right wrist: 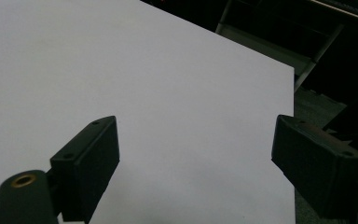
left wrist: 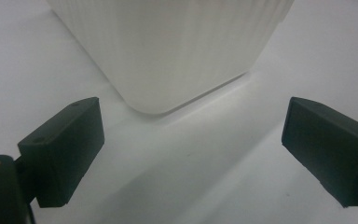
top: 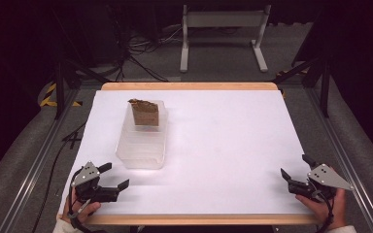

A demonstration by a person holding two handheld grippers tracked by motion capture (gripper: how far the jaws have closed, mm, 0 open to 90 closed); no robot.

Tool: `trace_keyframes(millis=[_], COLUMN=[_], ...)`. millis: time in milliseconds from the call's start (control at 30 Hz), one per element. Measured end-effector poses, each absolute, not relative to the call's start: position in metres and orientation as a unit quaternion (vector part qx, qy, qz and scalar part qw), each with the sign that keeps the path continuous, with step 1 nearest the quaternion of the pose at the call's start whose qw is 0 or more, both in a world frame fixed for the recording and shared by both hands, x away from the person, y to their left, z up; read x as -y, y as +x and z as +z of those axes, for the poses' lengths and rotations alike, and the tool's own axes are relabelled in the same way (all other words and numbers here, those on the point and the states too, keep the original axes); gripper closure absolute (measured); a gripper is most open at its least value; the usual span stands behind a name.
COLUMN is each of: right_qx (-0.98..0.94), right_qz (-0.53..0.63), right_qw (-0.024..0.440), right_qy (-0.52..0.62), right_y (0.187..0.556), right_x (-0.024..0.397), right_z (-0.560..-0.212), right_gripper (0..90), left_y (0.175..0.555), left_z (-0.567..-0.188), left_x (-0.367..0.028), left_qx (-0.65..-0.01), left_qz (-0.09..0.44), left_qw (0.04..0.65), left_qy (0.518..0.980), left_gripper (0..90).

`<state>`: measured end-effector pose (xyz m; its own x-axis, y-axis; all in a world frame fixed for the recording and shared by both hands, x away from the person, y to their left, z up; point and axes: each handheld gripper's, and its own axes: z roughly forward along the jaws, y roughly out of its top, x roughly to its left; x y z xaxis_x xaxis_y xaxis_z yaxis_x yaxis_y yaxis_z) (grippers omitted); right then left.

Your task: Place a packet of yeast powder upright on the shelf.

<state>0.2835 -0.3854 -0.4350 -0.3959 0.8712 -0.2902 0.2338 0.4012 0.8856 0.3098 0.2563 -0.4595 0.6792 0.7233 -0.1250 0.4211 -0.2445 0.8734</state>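
**Both grippers wait wide open at the near corners**

The left gripper (top: 114,175) rests at the near left corner of the tabletop (top: 223,145), jaws wide apart, holding nothing. The right gripper (top: 295,167) sits at the near right corner, jaws also apart. The clear plastic container (top: 142,145) stands toward the far left, just beyond the left gripper, with a brown block (top: 144,112) in its far end. The surface is white with wooden edge; the room behind is dark, with cables (top: 141,48) and a white frame (top: 223,29) on grey floor.

Clear ribbed plastic container (top: 142,141), brown block (top: 144,114) upright at its far end.
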Motion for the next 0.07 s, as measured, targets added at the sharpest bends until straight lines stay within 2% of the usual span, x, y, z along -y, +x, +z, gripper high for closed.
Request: trace_keyframes(millis=[67], right_qx=[-0.735], right_qz=[0.397], right_qw=[0.399], right_qy=[0.378], right_y=[0.2836], right_x=[0.3855], right_z=[-0.4350], right_gripper=[15.6], left_y=[0.3098], left_z=[-0.4596], left_x=[-0.2561], left_qx=[-0.371], left_qz=[0.152], left_qw=[0.491], left_qy=[0.774], left_gripper=[6.6])
